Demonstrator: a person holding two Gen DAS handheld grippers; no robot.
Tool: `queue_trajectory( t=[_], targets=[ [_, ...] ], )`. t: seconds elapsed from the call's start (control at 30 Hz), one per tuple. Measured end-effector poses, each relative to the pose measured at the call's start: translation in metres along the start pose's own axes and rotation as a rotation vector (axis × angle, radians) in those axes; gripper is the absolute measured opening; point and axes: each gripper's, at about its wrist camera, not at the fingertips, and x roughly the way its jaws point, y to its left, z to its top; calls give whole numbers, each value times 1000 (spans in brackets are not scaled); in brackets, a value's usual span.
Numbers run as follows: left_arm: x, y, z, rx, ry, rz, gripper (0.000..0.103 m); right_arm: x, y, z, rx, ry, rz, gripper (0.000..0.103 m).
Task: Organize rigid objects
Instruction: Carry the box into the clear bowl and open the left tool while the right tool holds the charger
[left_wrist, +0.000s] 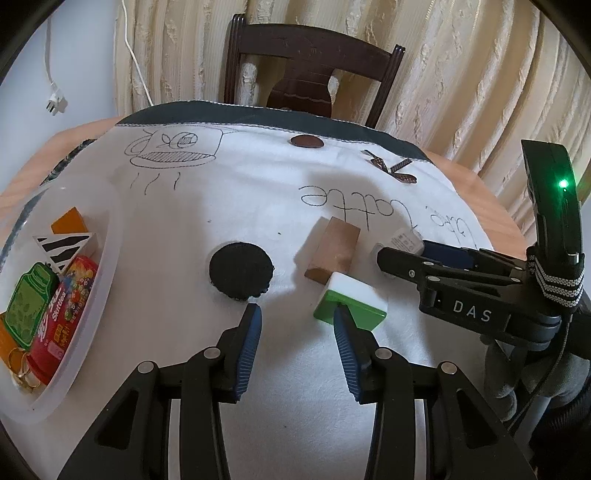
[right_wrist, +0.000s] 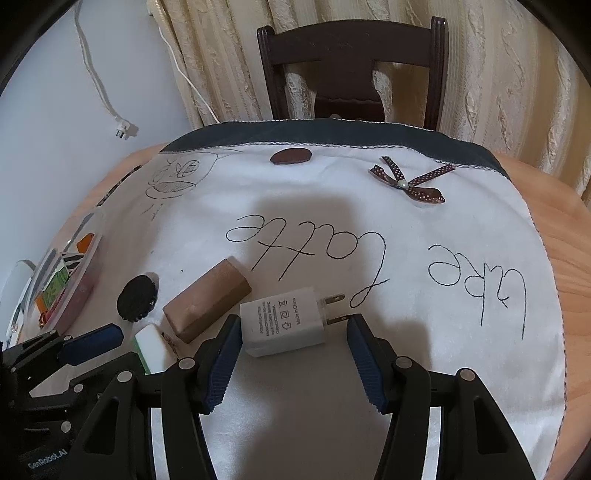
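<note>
A: Start at the fingers. Right gripper (right_wrist: 291, 325)?

B: Spread wide, holding nothing. The white adapter (right_wrist: 282, 323) lies flat on the cloth (right_wrist: 461, 350) between its 2 fingers: body close against the left pad, prongs pointing toward the right pad.

A: And the left gripper (left_wrist: 297, 321)?

B: Also released. Its right finger tip sits right at the green-and-white block (left_wrist: 351, 301), while the black disc (left_wrist: 241, 269) lies just ahead of the left finger. Nothing is between the pads.

A: So how should the right one take the adapter?

B: I'd judge it best to shift so the pads close on the 2 flat sides of the body, not on the prongs; those are thin and would likely let it twist. Close squarely, lift straight, then carry it to the tray (left_wrist: 92, 295) at the far left.

A: What is in the way?

B: The brown block (right_wrist: 207, 299) lies just beside the adapter, near the left pad, so a sloppy closing could nudge it. The left gripper and the green-and-white block sit between the adapter and the tray, so the carry needs height or the left should clear first. The tray already holds a candy tin (left_wrist: 62, 314) and other pieces, so free room is tight. The chair (left_wrist: 310, 66) beyond the table is no obstacle
</note>
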Motion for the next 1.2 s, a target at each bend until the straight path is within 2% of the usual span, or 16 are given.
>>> queue_trajectory(
  t=[0.23,0.3,0.37,0.77,0.93,1.2],
  targets=[
    [-3,-5,-1,25,0,-7,44,-10,-7,-7,20,-10,13,61],
    [-5,-8,-1,34,-4,-9,57,-13,-12,-9,42,-16,11,61],
    [-8,-11,-2,46,-12,-14,61,-17,-18,-11,63,-22,11,61],
    [4,-43,2,148,24,-18,61,-32,-29,-16,100,-68,36,61],
    [17,-43,6,143,53,-20,59,-34,-30,-17,109,-73,50,61],
    [25,-38,6,124,56,-20,45,-34,-29,-18,110,-74,57,61]
  ],
)
